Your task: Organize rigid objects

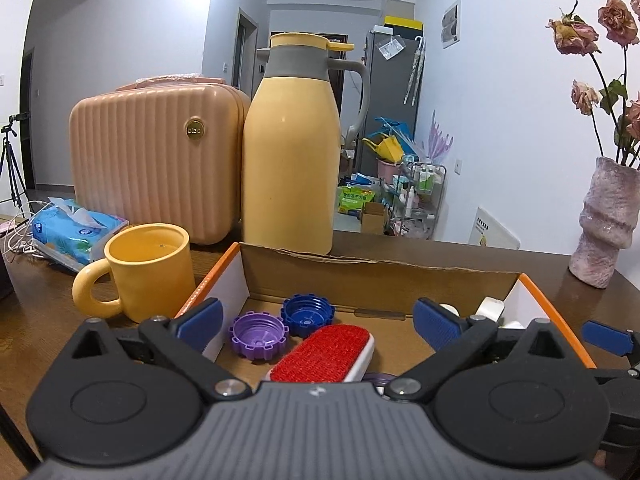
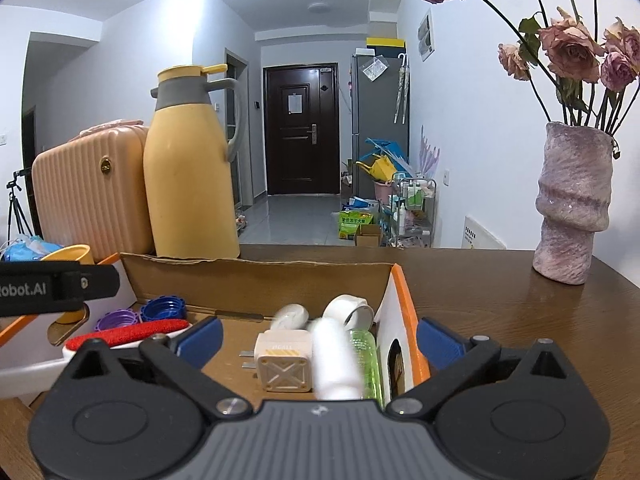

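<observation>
Two hand-held grippers hang over an open cardboard box (image 1: 360, 270) on the counter (image 2: 500, 300), each with its jaws spread wide and nothing between the pads: the left hand-held gripper (image 1: 318, 320) low in its frame above the box's left half, the right hand-held gripper (image 2: 318, 338) above the right half. Under the left one lie a red lint brush (image 1: 324, 354), a purple cap (image 1: 258, 336) and a blue cap (image 1: 308, 314), near one another. Under the right one sit a cream plug adapter (image 2: 285, 364), a white cylinder (image 2: 334, 356) that is blurred, a green bottle (image 2: 366, 360) against the box wall, and a white tape roll (image 2: 350, 308) behind. All look light and stiff. The brush should pinch well across its narrow white body, its nap giving some friction; the ridged caps suit a grip across the rim. The adapter's flat sides are the safest hold, away from its prongs. The bottle and cylinder look smooth and may roll or slip, so a grip across the middle seems wise.
</observation>
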Demonstrator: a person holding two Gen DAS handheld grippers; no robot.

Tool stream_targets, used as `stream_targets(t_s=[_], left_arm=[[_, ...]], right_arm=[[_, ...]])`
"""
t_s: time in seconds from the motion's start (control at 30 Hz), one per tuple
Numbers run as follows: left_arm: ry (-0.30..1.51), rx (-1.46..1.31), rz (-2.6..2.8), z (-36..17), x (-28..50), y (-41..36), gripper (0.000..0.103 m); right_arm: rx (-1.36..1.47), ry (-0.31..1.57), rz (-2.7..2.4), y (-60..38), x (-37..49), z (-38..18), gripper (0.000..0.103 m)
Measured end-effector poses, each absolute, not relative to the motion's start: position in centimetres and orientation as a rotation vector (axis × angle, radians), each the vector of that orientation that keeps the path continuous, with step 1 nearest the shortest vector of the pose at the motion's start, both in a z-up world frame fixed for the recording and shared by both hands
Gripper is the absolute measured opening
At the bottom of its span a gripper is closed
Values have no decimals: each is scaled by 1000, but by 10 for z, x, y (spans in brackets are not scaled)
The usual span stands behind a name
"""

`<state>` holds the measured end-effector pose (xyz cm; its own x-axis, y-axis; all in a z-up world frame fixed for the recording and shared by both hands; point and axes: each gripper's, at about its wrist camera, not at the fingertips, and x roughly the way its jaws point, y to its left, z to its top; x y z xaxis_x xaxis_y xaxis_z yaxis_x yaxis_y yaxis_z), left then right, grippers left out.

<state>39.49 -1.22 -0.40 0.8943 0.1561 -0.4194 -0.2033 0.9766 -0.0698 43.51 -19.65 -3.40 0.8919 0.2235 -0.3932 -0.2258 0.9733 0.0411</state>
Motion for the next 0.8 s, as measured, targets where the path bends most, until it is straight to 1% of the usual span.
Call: stream_targets(t_s=[0.37, 0.8], left_arm=[[392, -97, 185, 2, 384, -14, 103], [344, -90, 189, 12, 338, -11, 103]], right_arm=[[0, 400, 224, -201, 431, -32, 103], [7, 360, 221, -209, 391, -20, 103]])
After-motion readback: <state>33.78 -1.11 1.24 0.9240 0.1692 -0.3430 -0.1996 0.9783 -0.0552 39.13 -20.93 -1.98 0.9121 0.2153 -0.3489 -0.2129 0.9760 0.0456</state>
